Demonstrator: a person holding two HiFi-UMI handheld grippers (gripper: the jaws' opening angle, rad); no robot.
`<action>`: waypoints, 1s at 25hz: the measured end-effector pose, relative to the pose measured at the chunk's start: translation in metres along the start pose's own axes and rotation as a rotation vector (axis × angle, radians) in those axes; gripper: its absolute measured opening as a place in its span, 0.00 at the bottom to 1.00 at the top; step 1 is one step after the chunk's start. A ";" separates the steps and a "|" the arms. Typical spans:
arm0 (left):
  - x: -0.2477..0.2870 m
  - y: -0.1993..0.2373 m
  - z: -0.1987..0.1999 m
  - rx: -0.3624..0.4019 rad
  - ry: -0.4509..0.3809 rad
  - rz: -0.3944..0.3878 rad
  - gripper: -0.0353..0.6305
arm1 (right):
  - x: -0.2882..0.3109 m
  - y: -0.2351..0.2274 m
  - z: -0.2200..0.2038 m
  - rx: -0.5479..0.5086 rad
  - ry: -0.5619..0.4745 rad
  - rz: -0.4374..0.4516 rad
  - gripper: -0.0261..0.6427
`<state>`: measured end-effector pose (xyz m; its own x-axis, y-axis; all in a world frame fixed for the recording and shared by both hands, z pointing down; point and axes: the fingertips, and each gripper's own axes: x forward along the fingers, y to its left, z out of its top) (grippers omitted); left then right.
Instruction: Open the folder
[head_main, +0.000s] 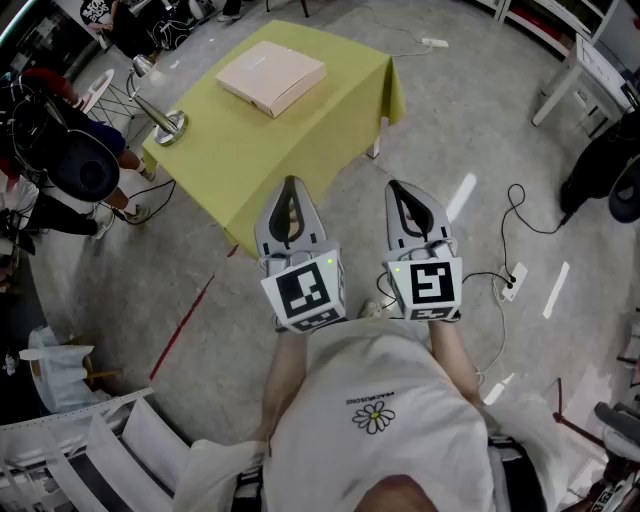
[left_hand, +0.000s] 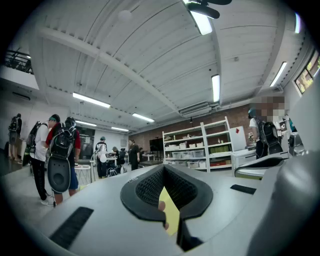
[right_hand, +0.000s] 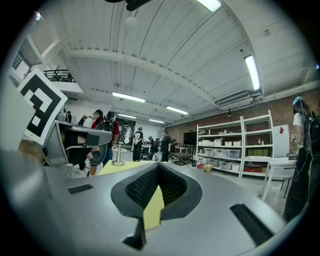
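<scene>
Hovering side by side, the left claw (head_main: 290, 185) and right claw (head_main: 398, 187) are both clenched on nothing, the left at the near edge of the yellow surface (head_main: 290, 150), the right over open floor (head_main: 450, 130). The folder (head_main: 272, 76) lies closed well ahead of the left claw, near the far edge, bare cloth between.

the head view looks steeply down from above at the yellow-clothed worktop (head_main: 300, 150), a little way ahead. both gripper views face level across the room, sharing the white shelving (left_hand: 196, 148) and that worktop's edge.
</scene>
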<state>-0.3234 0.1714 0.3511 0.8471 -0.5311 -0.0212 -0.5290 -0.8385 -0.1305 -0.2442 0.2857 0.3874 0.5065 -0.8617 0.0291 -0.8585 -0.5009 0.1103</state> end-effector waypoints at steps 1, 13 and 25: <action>-0.001 -0.001 0.000 0.001 -0.001 -0.002 0.07 | -0.001 0.000 0.000 -0.002 -0.002 0.001 0.05; -0.005 -0.005 -0.012 0.013 0.039 -0.018 0.07 | -0.006 0.007 -0.013 0.038 0.019 0.040 0.05; 0.029 -0.002 -0.020 -0.030 0.046 -0.032 0.07 | 0.013 0.006 -0.017 0.041 0.004 0.098 0.05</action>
<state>-0.2988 0.1549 0.3700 0.8605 -0.5087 0.0283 -0.5039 -0.8579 -0.1003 -0.2413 0.2728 0.4056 0.4204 -0.9064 0.0413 -0.9064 -0.4173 0.0658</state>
